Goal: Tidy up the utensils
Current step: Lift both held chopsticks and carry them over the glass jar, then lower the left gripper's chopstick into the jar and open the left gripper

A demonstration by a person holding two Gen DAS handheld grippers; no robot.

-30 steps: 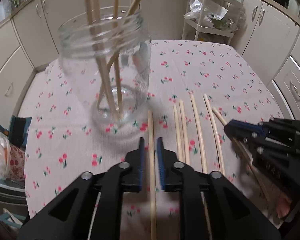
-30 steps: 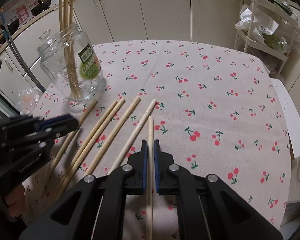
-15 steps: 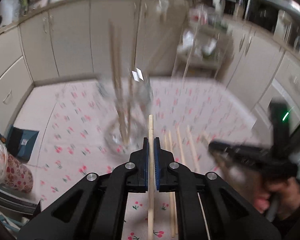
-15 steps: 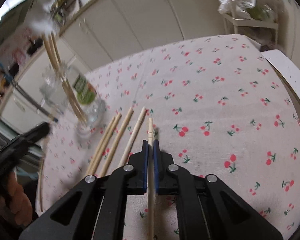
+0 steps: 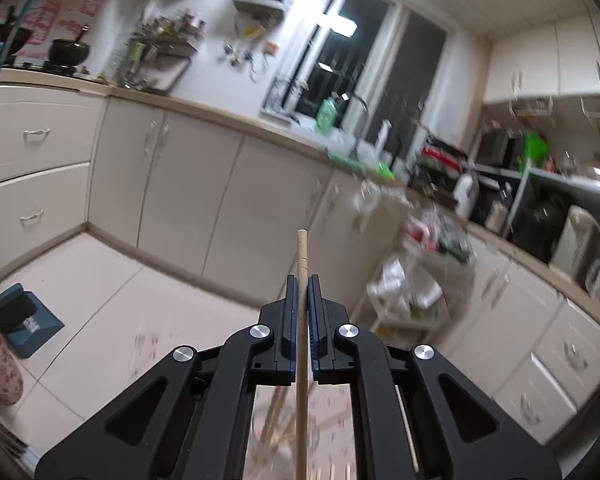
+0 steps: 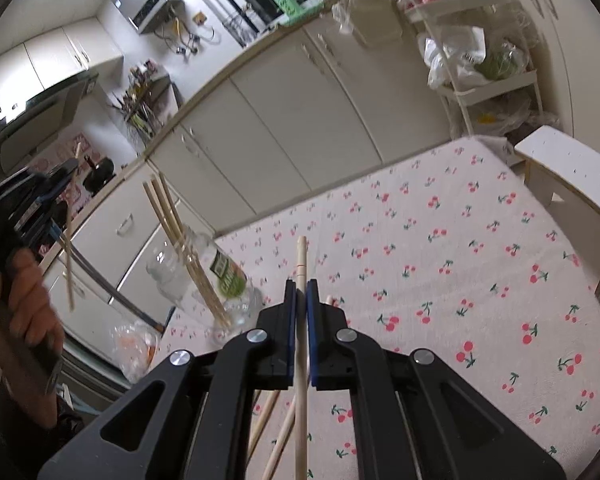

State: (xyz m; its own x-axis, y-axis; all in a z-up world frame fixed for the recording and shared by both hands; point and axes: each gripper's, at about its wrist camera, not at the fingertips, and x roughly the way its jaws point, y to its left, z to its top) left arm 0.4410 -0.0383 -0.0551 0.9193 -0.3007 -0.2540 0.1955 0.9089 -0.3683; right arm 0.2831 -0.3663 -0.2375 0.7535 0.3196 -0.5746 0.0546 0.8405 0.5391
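My left gripper (image 5: 302,280) is shut on a wooden chopstick (image 5: 302,252) and is raised high, pointing at the kitchen cabinets; it also shows at the left of the right wrist view (image 6: 56,184) with its chopstick (image 6: 69,256) hanging down. My right gripper (image 6: 301,284) is shut on another chopstick (image 6: 301,256), lifted above the cherry-print tablecloth (image 6: 440,248). A glass jar (image 6: 204,280) with several chopsticks (image 6: 172,224) in it stands left of the right gripper. More chopsticks (image 6: 268,412) lie on the cloth under the right gripper.
A white rack with bags (image 6: 484,64) stands behind the table's far right corner, and a white stool (image 6: 572,172) at its right edge. Cabinets (image 6: 300,120) run behind. A blue dustpan (image 5: 28,320) sits on the floor at left.
Both grippers closed on a chopstick each and lifted them off the table. The left gripper tilted far upward, so its view swung from the table to the cabinets.
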